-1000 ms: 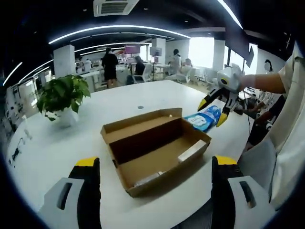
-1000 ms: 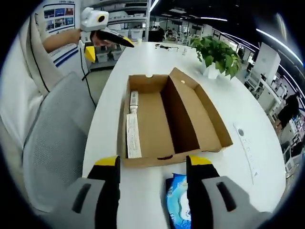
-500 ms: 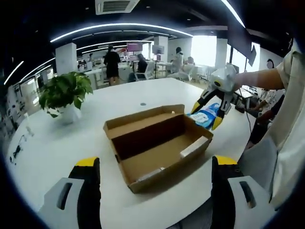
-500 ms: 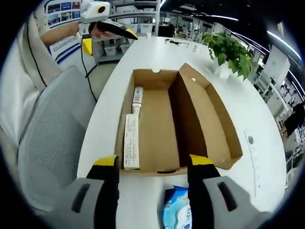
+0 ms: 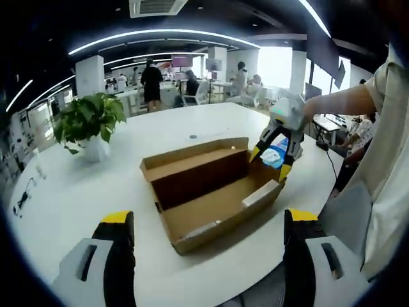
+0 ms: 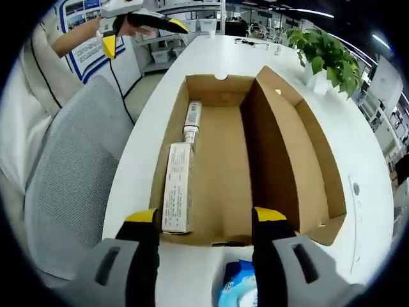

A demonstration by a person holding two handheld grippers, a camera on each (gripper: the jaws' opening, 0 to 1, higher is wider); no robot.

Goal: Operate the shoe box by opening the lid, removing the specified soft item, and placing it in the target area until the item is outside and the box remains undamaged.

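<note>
The brown shoe box point(image 5: 211, 185) stands open on the white table point(image 5: 96, 192), its lid folded back flat. A long white carton point(image 6: 177, 192) and a small tube point(image 6: 192, 118) lie along one inner wall of the box point(image 6: 236, 153). A blue soft wipes pack point(image 6: 239, 288) rests on the table just outside the box's near end, under my open right gripper point(image 6: 206, 217). In the left gripper view that pack point(image 5: 275, 157) sits between the right gripper's point(image 5: 270, 160) spread yellow tips. My left gripper point(image 5: 209, 220) stays open, short of the box.
A potted plant point(image 5: 89, 125) stands on the table's far side. A grey chair point(image 6: 70, 179) sits beside the table edge. The left gripper point(image 6: 144, 35), held by a hand, shows past the box's far end. People stand at desks in the background.
The right gripper has moved forward and lower toward the box's end, so the box looks larger in its view. The blue pack stays on the table beneath it. The left gripper hardly moved.
</note>
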